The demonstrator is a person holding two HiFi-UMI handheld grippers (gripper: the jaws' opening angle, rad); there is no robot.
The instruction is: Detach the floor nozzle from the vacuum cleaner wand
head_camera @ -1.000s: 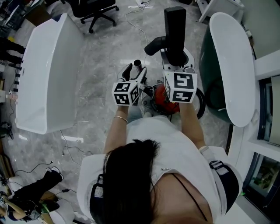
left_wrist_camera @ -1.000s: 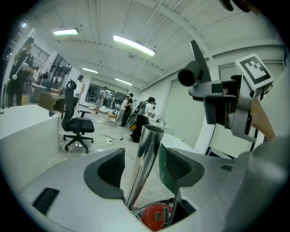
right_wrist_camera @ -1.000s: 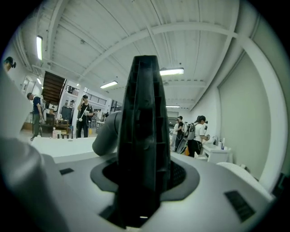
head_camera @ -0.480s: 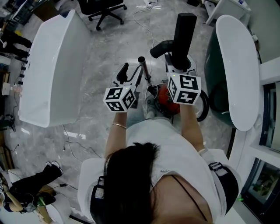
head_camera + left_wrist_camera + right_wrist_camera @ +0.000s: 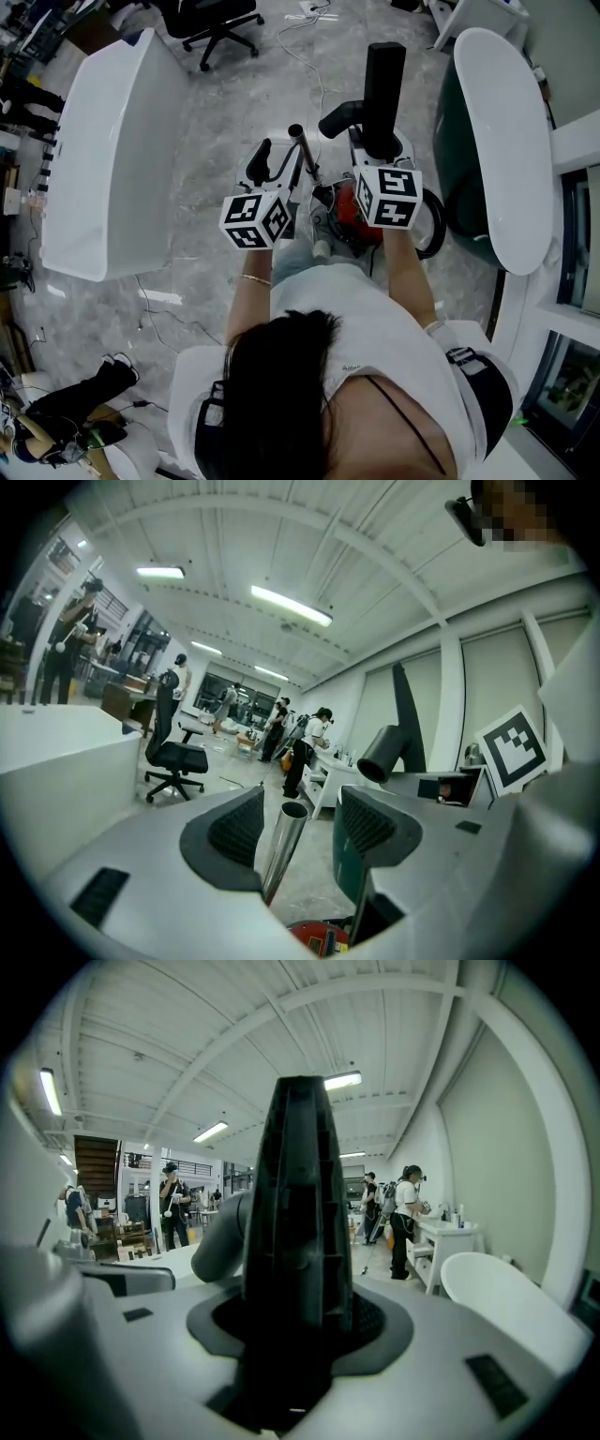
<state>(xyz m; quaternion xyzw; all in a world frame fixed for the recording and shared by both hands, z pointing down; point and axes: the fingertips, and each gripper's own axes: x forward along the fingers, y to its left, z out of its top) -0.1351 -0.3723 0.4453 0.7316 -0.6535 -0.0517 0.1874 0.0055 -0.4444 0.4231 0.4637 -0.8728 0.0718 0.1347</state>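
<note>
the right gripper (image 5: 300, 1321) clamped the black nozzle (image 5: 382, 89), upright and already clear of the wand (image 5: 281, 855) top. the left gripper (image 5: 302, 825) stood open, wand leaning on one pad. it seemed best to steady the wand and carry the nozzle aside.

Head camera looks steeply down; gripper cameras look out close along their jaws; all show the floor nozzle (image 5: 382, 84)
</note>
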